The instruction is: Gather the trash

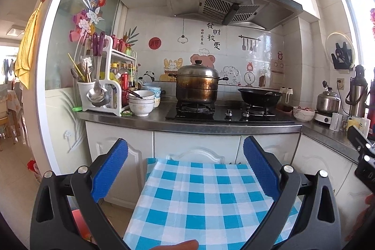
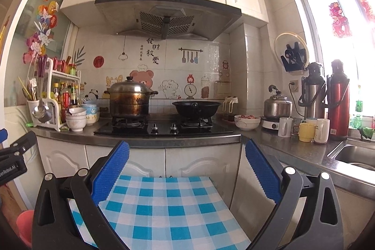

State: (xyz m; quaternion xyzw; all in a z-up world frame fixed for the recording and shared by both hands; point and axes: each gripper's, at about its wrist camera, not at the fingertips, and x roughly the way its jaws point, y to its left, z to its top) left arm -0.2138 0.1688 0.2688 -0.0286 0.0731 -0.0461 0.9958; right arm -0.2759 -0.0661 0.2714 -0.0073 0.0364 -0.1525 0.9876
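My left gripper (image 1: pixel 185 144) is open, its blue pads wide apart and nothing between them. It hovers over a blue-and-white checked surface (image 1: pixel 199 193) and faces the stove counter (image 1: pixel 140 122). My right gripper (image 2: pixel 187 145) is open too, empty, above the same checked surface (image 2: pixel 164 200). A small green wrapper-like scrap (image 1: pixel 126 113) lies on the counter by the white bowls (image 1: pixel 141 102), far ahead of both grippers. A red bin (image 2: pixel 24 224) stands on the floor at lower left. A person's fingertip (image 1: pixel 178 245) shows at the bottom edge.
On the hob stand a steel pot (image 1: pixel 196 86) and a black wok (image 1: pixel 259 95). A condiment rack (image 1: pixel 105 79) fills the counter's left end. Mugs (image 2: pixel 304 130), a kettle (image 2: pixel 277 106), flasks (image 2: pixel 338 100) and a sink (image 2: pixel 354 154) sit at the right.
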